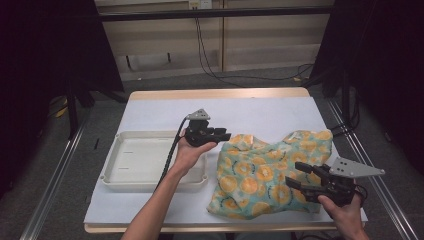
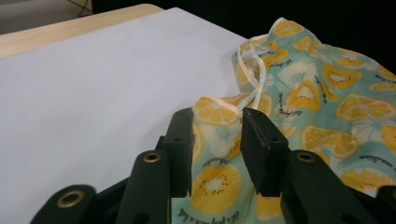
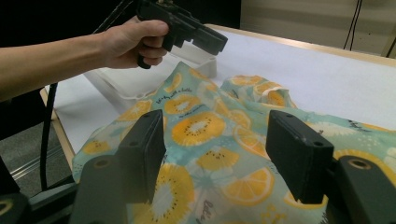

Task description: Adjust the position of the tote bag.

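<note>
White sheeting covers the wood-edged surface (image 1: 150, 112) at the middle of the high view, with grey floor (image 1: 60, 165), dark curtains at both sides and pale wall panels with hanging cables (image 1: 205, 50) at the top. An empty white tray (image 1: 112, 180) sits left of centre, and a crumpled teal cloth (image 1: 260, 175) printed with orange slices lies lower right of centre. Left gripper (image 1: 220, 136) hovers at its upper left corner, right gripper (image 1: 295, 175) over its lower right; both fingers stand parted, gripping nothing.
</note>
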Motion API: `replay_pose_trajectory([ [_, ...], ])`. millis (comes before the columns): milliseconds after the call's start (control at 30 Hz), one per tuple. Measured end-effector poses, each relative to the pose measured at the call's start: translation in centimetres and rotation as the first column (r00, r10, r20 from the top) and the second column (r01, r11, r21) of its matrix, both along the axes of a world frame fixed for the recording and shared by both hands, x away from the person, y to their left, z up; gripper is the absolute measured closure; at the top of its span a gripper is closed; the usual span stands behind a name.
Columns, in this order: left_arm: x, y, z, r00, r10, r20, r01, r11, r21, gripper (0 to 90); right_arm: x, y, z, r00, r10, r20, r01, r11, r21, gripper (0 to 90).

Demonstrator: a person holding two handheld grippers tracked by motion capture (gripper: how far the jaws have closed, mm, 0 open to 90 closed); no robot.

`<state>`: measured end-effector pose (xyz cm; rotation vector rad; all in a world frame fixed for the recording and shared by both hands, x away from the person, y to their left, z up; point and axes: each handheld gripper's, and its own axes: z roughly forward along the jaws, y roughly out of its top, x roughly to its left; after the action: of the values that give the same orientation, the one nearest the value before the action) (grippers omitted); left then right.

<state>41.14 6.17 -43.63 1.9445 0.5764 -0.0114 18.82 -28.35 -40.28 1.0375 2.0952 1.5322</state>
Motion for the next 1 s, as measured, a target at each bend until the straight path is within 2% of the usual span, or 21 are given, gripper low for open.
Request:
replay_pose_trajectory([
  [67,0.4,-0.3,-0.3,0.9998,0.011,-0.019,-0.011,0.9998,-0.019,66.6,0.1,0.0,-0.1,1.0000,0.000,0.002,0.000,1.0000,-0.005,36.6],
  [133,0.6,-0.6,-0.6,0.9994,0.018,-0.029,-0.018,0.9998,-0.013,65.8,0.2,0.1,-0.1,1.0000,0.004,0.005,-0.004,0.9999,-0.011,36.6],
  [200,0.7,-1.0,-0.9,0.9995,0.015,-0.027,-0.015,0.9997,0.017,63.3,0.5,0.2,0.0,0.9999,0.010,0.008,-0.010,0.9999,-0.010,36.5],
  [300,1.0,-1.5,-1.4,0.9992,0.007,-0.040,-0.007,0.9998,0.018,62.7,0.6,0.3,-0.1,0.9999,0.009,0.006,-0.009,0.9999,-0.005,36.5],
  [400,1.4,-2.2,-1.6,0.9987,-0.003,-0.051,0.005,0.9992,0.040,62.4,0.6,0.3,-0.1,0.9999,0.012,0.003,-0.012,0.9999,-0.006,36.2],
  [533,1.8,-3.2,-1.4,0.9986,-0.001,-0.054,0.003,0.9991,0.043,57.3,0.4,0.3,-0.1,0.9999,0.009,0.011,-0.009,0.9999,-0.006,36.1],
  [667,2.5,-3.6,-1.8,0.9967,0.005,-0.080,-0.001,0.9988,0.048,52.7,0.4,0.1,-0.1,0.9999,0.000,0.010,0.000,1.0000,-0.005,36.1],
  [700,2.6,-3.8,-2.0,0.9959,0.015,-0.090,-0.010,0.9984,0.055,52.4,0.4,0.0,-0.2,0.9999,0.000,0.015,0.000,1.0000,-0.008,36.1],
  [733,2.7,-4.1,-2.0,0.9957,0.007,-0.092,0.001,0.9968,0.080,51.2,0.5,0.0,-0.2,0.9999,0.003,0.014,-0.002,1.0000,-0.010,36.0],
  [800,2.8,-4.2,-2.0,0.9965,0.007,-0.083,0.001,0.9958,0.092,51.0,0.5,-0.1,-0.3,1.0000,-0.002,0.008,0.002,1.0000,-0.007,35.9],
  [867,3.0,-4.0,-2.1,0.9943,0.012,-0.106,-0.005,0.9978,0.066,50.9,0.6,0.0,-0.4,1.0000,0.006,0.003,-0.006,1.0000,-0.008,35.7],
  [1000,3.2,-4.1,-2.1,0.9930,0.001,-0.118,0.008,0.9966,0.082,51.3,0.7,0.1,-0.5,1.0000,0.009,0.001,-0.009,0.9999,-0.008,35.5],
])
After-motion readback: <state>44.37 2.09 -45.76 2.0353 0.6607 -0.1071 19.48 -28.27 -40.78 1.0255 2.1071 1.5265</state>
